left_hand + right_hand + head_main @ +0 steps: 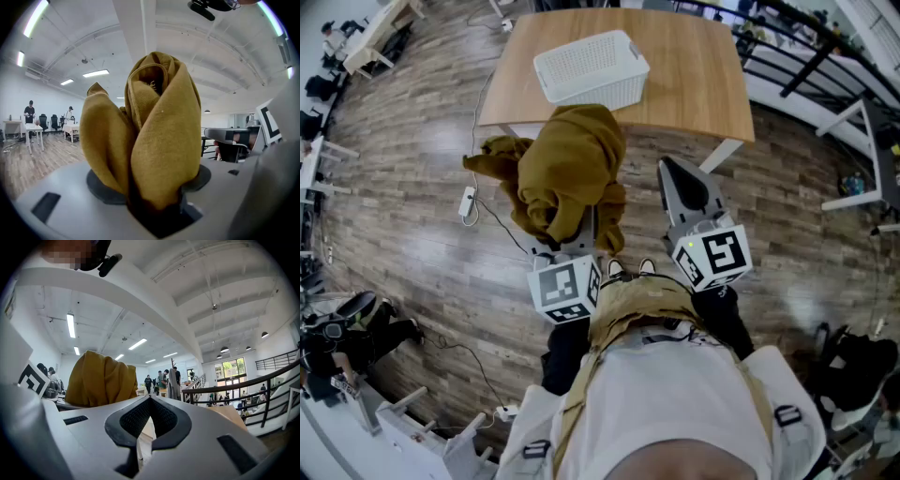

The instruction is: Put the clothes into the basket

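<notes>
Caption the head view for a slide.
Left gripper clamps a mustard garment short of the white basket on the table; right gripper shut, empty.

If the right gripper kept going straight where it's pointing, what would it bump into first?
Probably the wooden table, near its front edge; nothing shows in between. The right gripper might be high enough to pass over the tabletop, though: its height is unclear.

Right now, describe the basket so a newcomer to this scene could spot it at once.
Find the light wooden table ahead of the person. The basket sits near its front edge, left of centre, alone on the tabletop. It is white, rectangular and perforated all over, unlike the soft mustard garment bunched just before the table.
</notes>
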Tool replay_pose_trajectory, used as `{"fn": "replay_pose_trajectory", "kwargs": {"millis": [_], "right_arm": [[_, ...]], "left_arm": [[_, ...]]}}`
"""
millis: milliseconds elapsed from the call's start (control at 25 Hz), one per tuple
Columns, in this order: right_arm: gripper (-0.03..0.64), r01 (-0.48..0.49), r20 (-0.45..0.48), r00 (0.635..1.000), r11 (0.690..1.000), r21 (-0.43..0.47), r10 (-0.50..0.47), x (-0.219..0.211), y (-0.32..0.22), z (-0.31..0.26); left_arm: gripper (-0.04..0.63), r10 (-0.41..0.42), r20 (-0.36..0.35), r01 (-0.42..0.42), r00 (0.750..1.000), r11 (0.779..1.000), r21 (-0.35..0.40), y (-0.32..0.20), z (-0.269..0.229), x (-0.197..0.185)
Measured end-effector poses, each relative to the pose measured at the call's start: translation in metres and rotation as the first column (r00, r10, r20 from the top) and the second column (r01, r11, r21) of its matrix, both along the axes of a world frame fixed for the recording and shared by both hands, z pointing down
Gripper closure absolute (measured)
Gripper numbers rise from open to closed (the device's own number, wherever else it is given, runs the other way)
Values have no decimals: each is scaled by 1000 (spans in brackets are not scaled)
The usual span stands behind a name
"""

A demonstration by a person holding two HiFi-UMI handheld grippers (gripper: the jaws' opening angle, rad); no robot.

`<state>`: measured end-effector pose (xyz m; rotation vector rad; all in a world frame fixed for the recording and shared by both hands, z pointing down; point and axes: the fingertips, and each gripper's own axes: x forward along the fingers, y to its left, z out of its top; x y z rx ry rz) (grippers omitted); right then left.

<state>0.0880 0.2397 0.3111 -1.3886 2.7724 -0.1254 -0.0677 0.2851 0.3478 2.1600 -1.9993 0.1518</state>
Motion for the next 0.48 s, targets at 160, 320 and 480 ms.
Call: {"fn": "replay_pose_trajectory", "kwargs": {"millis": [160, 320, 480], "right_arm": [[597, -4, -3, 1000, 1000, -1, 4, -5, -3, 4], [597, -10, -12, 1000, 1000, -9, 10, -8, -4, 6], [597, -17, -21, 1000, 1000, -19, 17, -12, -3, 8]], "left_arm": [[311, 4, 3, -4, 1000, 1000, 2, -4, 3, -5], [311, 12, -1, -12, 1000, 1000, -5, -4, 5, -7], [311, 22, -5, -22, 1000, 1000, -16, -6, 8, -10]]}}
